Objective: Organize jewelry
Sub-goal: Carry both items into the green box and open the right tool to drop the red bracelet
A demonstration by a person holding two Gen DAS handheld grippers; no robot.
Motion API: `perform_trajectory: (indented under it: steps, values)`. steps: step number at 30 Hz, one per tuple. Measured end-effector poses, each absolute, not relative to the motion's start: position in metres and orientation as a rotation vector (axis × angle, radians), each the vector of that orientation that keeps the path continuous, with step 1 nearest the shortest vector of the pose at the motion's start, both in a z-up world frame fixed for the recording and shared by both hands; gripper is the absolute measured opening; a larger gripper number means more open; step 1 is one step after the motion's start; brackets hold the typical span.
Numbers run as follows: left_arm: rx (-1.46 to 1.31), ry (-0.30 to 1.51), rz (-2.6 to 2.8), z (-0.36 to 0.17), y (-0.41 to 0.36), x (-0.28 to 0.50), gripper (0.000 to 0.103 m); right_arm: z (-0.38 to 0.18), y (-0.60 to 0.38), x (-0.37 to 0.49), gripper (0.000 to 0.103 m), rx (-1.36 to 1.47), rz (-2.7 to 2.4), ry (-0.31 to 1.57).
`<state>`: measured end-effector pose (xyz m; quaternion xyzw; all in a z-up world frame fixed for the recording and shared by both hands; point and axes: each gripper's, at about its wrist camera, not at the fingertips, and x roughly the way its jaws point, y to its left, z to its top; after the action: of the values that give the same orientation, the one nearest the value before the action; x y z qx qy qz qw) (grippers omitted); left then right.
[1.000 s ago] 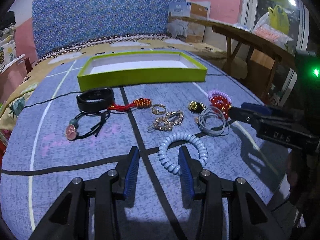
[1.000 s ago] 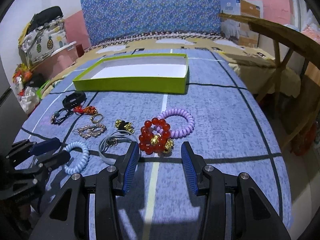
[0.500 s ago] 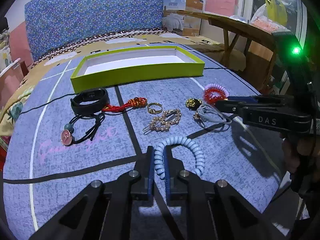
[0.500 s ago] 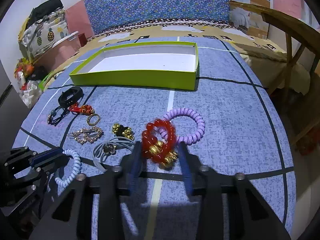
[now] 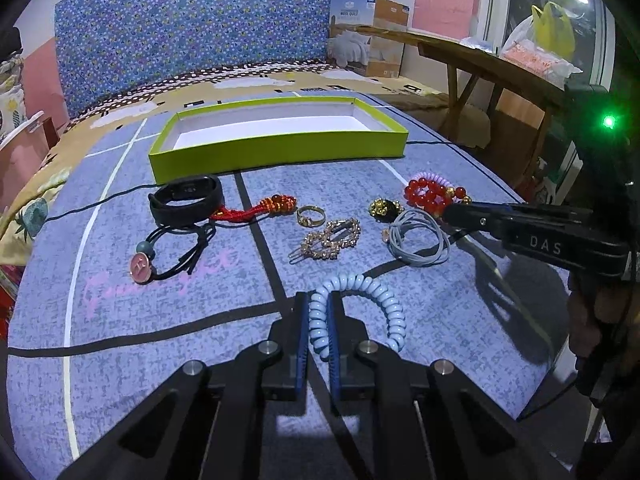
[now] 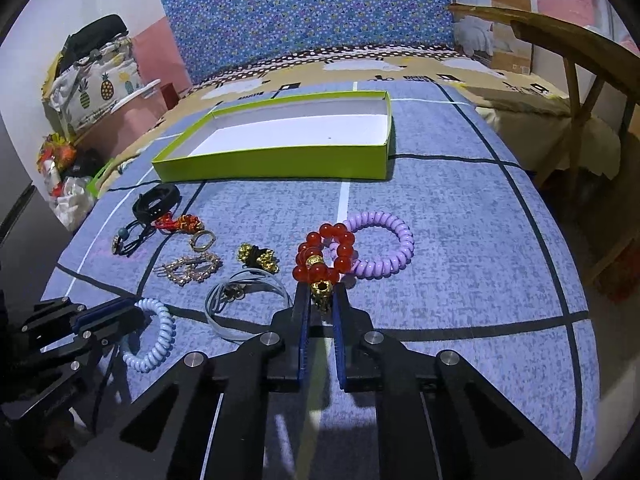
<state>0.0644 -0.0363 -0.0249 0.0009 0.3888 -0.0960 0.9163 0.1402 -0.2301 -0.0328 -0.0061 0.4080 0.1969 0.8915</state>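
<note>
My left gripper (image 5: pixel 319 312) is shut on the near side of a light blue coil hair tie (image 5: pixel 372 296), seen also in the right wrist view (image 6: pixel 158 334). My right gripper (image 6: pixel 321 300) is shut on the gold bead of a red bead bracelet (image 6: pixel 324 256), which shows in the left wrist view (image 5: pixel 430 196). A purple coil hair tie (image 6: pixel 380 250) lies under the bracelet's far side. The empty green box (image 5: pixel 276 152) (image 6: pixel 276 162) stands beyond the jewelry on the blue cloth.
On the cloth lie a black band (image 5: pixel 186 200), a black cord with a pink charm (image 5: pixel 140 268), a red knot charm (image 5: pixel 276 204), a ring (image 5: pixel 310 216), a gold hair clip (image 5: pixel 330 238), a gold-black piece (image 5: pixel 382 208) and grey elastic bands (image 5: pixel 418 238). A wooden chair (image 6: pixel 580 64) stands right.
Both grippers went from open to shut: the left closed on the blue coil hair tie, the right closed on the red bead bracelet. Both tilted up slightly.
</note>
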Motion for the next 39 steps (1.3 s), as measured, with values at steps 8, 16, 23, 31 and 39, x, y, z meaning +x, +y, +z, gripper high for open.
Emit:
perform_trajectory:
  steps: [8, 16, 23, 31, 39]
  values:
    - [-0.004, 0.787, -0.200, -0.022, -0.035, 0.063, 0.010, -0.023, -0.231, 0.133, 0.010, 0.009, 0.425, 0.807]
    - [-0.026, 0.778, -0.198, -0.017, -0.028, 0.065, 0.009, -0.009, -0.232, 0.127, 0.010, 0.025, 0.439, 0.764]
    - [-0.029, 0.756, -0.187, -0.010, -0.025, 0.067, 0.009, 0.001, -0.229, 0.126, 0.010, 0.020, 0.453, 0.730]
    - [-0.030, 0.746, -0.182, -0.006, -0.022, 0.068, 0.009, 0.003, -0.229, 0.126, 0.010, 0.017, 0.456, 0.723]
    - [-0.031, 0.697, -0.181, 0.013, -0.014, 0.082, 0.009, 0.017, -0.225, 0.134, 0.010, 0.010, 0.475, 0.690]
